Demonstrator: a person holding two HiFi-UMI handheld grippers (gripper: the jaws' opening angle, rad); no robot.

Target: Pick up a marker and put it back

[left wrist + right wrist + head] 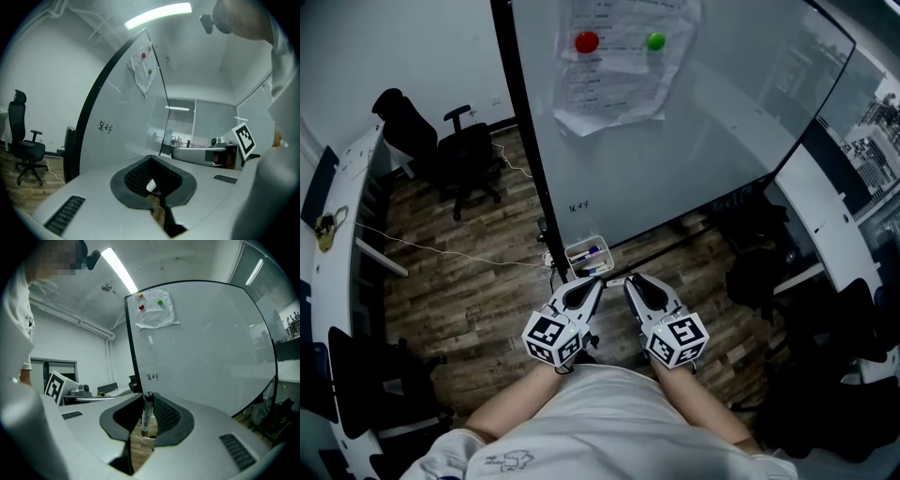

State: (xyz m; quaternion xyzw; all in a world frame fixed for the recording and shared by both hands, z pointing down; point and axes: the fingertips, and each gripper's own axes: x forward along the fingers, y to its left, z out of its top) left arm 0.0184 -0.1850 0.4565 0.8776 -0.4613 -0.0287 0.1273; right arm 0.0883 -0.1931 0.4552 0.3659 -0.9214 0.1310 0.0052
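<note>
In the right gripper view a black-capped marker (pixel 146 416) with a pale labelled barrel stands upright between the black pads, and my right gripper (pixel 148 397) is shut on it. My left gripper (pixel 151 158) has its jaw tips together with nothing between the pads. In the head view both grippers sit side by side in front of the person's body, the left gripper (pixel 587 287) and the right gripper (pixel 636 284) pointing at the foot of the whiteboard (pixel 703 150). A small white tray (pixel 587 255) with several markers in it hangs just beyond their tips.
Papers held by a red and a green magnet (pixel 619 56) hang on the whiteboard, whose black frame post (pixel 530 159) rises at its left edge. A black office chair (pixel 469 155) stands at the left, on a wooden floor crossed by a cable (pixel 441 251). Desks run along both sides.
</note>
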